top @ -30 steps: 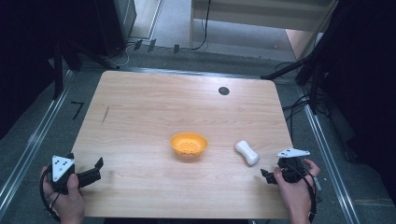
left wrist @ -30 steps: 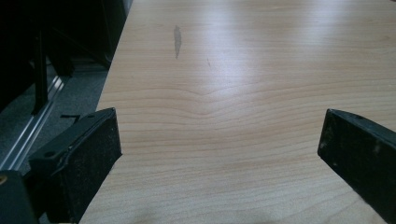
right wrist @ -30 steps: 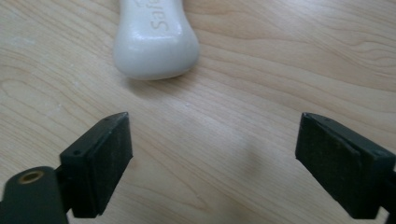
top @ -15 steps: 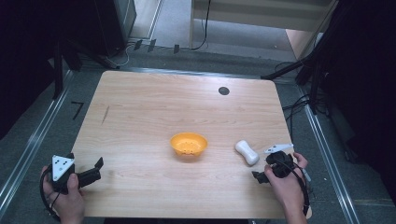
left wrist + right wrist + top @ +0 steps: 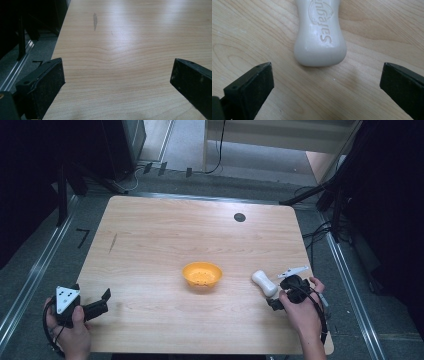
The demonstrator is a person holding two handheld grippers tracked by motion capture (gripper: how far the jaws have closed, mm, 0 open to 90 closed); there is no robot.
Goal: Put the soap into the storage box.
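we log the scene from left to right. at the near left corner of the pale wooden table (image 5: 165, 235), with its fine straight grain and soft sheen, the left gripper (image 5: 102, 302) sits in a hand with its grey three-cornered plate on top. in the left gripper view its two matt black jaws stand wide apart, released, with bare wood between them and a short dark smudge (image 5: 95, 20) in the grain farther up.

near the table's middle we note a small round orange plastic bowl (image 5: 202, 274), shallow, with tiny speckles on its inner floor. it stands well apart from both grippers.

to the right of the bowl lies the white waisted soap bar (image 5: 264, 283), smooth, waxy, with rounded ends and a raised oval emblem and lettering pressed into its top face. it lies flat on the wood near the right edge.

the right gripper (image 5: 272, 302) is just beside the bar's near end. its jaws have just been opening and now stand fully spread, released; in the right gripper view the bar's rounded end (image 5: 319, 37) lies ahead of the pads, not between them, and nothing touches it.

a small black round disc (image 5: 239, 217) sits flush in the far right part of the tabletop.
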